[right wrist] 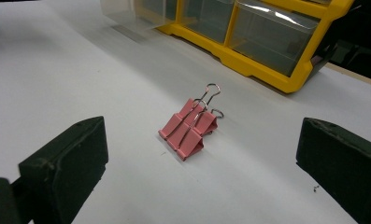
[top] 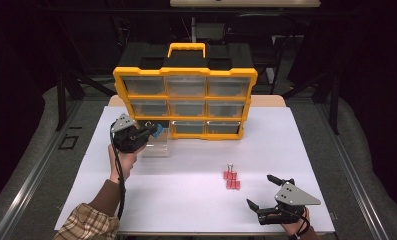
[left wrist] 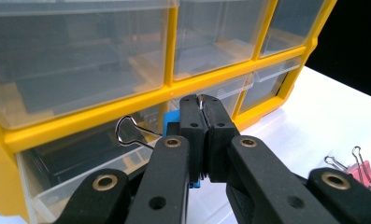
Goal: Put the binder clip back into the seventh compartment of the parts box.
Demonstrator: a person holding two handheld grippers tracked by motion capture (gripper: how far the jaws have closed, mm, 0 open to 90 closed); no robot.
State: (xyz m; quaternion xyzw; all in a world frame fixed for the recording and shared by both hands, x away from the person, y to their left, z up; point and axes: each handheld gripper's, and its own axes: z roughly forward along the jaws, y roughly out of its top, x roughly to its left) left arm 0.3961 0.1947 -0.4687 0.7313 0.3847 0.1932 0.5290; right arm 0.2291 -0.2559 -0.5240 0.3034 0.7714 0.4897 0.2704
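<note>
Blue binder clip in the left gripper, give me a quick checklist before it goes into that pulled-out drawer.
1. Left gripper shut on the blue binder clip: ok.
2. Pulled-out clear drawer open in front of the yellow organizer: ok.
3. Clip directly over the drawer: cannot tell.
4. Drawer contents: cannot tell.
5. Right gripper open, apart from the pink binder clips: ok.

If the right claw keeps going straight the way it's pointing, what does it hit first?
Most likely the pink binder clips, which lie on the white table straight ahead between the open right claw jaws. Beyond them stands the yellow drawer cabinet. Depth is hard to judge; a level path might pass just over the clips.
</note>
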